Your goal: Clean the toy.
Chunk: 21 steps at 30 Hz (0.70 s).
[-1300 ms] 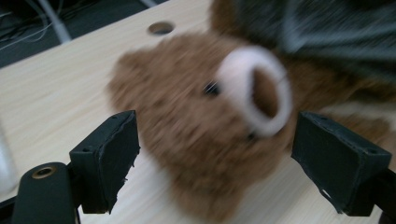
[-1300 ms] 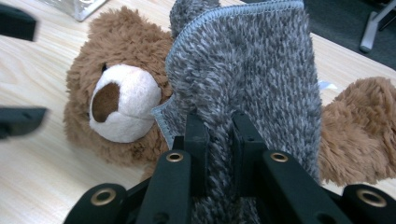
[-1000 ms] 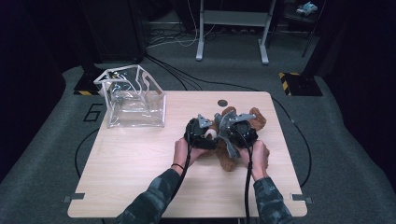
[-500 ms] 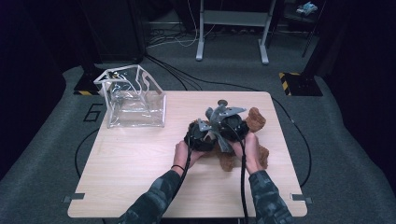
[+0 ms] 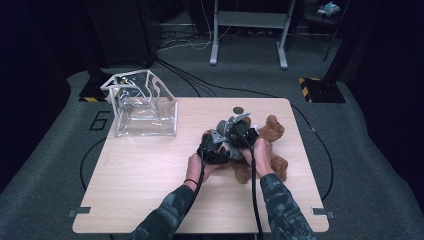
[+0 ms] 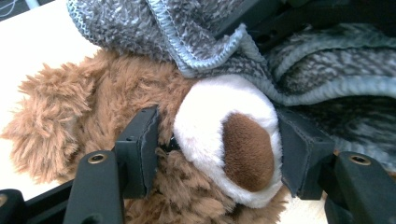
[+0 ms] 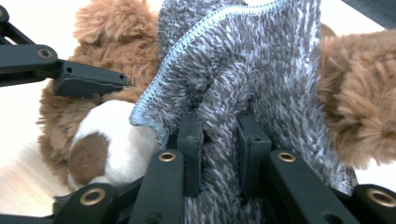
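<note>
Grey carpet and dark surroundings ring a pale wooden tabletop (image 5: 150, 180); cables run across the floor behind it, toward a metal stand's feet.

Brown teddy bear (image 5: 267, 145) lies on the tabletop's right half, under and just beyond both tongs. Grey fleecy cloth (image 7: 261, 79) with a light blue stitched edge is draped over the bear.

Left tongs (image 6: 217, 149): seen from the left gripper view, the two black jaws stand either side of the bear's white paw (image 6: 229, 140), which has a brown pad. The jaws have just been closing, and both pads now press on the paw's sides: the paw is gripped. Grey cloth hangs just above and beyond these tongs. In the high view the left tongs (image 5: 214, 146) sit at the bear's left side, touching it.

Right tongs (image 7: 219, 149): jaws drawn close together, pinching a fold of the grey cloth between the pads. The same white paw sits to the left of these tongs, with a jaw of the left tongs above it; brown fur lies to the right. In the high view the right tongs (image 5: 240, 131) are just beside the left pair, over the bear's middle.

Clear plastic box (image 5: 142, 107) with white edging stands well apart, far left of the left tongs, near the tabletop's rear corner. Small dark disc (image 5: 238, 110) lies just beyond the right tongs.
</note>
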Each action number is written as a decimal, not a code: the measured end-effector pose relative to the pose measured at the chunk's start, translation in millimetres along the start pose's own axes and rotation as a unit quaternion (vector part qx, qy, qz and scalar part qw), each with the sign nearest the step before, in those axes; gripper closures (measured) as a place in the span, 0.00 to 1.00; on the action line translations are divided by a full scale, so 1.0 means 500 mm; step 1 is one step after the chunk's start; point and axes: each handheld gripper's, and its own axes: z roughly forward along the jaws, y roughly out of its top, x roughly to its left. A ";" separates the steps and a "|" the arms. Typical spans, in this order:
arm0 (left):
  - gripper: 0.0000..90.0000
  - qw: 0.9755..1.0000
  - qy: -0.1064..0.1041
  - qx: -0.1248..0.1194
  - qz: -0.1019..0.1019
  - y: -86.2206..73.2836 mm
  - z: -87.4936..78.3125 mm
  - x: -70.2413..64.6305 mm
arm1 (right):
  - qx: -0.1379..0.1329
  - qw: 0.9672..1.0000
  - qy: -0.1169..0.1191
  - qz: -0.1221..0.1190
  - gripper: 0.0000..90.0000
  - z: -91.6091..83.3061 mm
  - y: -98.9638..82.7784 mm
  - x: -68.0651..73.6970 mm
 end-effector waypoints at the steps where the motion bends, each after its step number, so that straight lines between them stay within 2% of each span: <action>1: 0.41 1.000 -0.001 0.000 -0.002 0.000 0.000 0.000 | -0.010 1.000 -0.009 -0.013 0.83 0.001 0.000 -0.002; 2: 0.41 1.000 0.000 0.000 0.000 0.000 -0.001 0.000 | -0.002 1.000 -0.016 -0.011 0.84 -0.002 0.001 0.002; 3: 0.41 1.000 0.000 0.000 -0.003 0.000 -0.001 -0.001 | -0.011 1.000 -0.021 -0.020 0.84 -0.001 0.003 -0.002; 5: 0.41 1.000 0.000 -0.003 -0.002 0.000 -0.001 0.000 | -0.014 0.999 -0.034 -0.017 0.85 -0.004 0.005 -0.008; 10: 0.41 1.000 0.002 -0.002 0.002 0.000 -0.002 -0.001 | -0.018 0.998 -0.048 0.034 0.87 -0.013 0.012 -0.049; 12: 0.41 1.000 0.003 0.002 0.005 0.001 -0.004 0.000 | -0.017 0.997 -0.064 0.040 0.87 -0.018 0.014 -0.060; 14: 0.41 1.000 0.002 0.001 0.006 0.001 -0.003 -0.001 | -0.014 0.995 -0.086 0.041 0.88 -0.023 0.015 -0.071; 16: 0.41 1.000 0.002 0.000 0.005 0.001 -0.003 -0.001 | -0.009 0.993 -0.104 0.057 0.88 -0.028 0.014 -0.089; 17: 0.41 1.000 0.003 0.000 0.005 0.001 -0.003 -0.001 | -0.002 0.991 -0.123 0.058 0.88 -0.032 0.013 -0.098; 18: 0.41 1.000 0.003 0.000 0.006 0.001 -0.003 -0.001 | 0.003 0.990 -0.129 0.058 0.88 -0.034 0.012 -0.105; 19: 0.41 1.000 0.003 0.002 0.006 0.001 -0.004 -0.001 | 0.003 0.989 -0.130 0.069 0.88 -0.035 0.010 -0.114; 21: 0.41 1.000 0.004 0.001 0.006 0.001 -0.003 -0.002 | 0.005 0.989 -0.135 0.065 0.88 -0.044 0.005 -0.122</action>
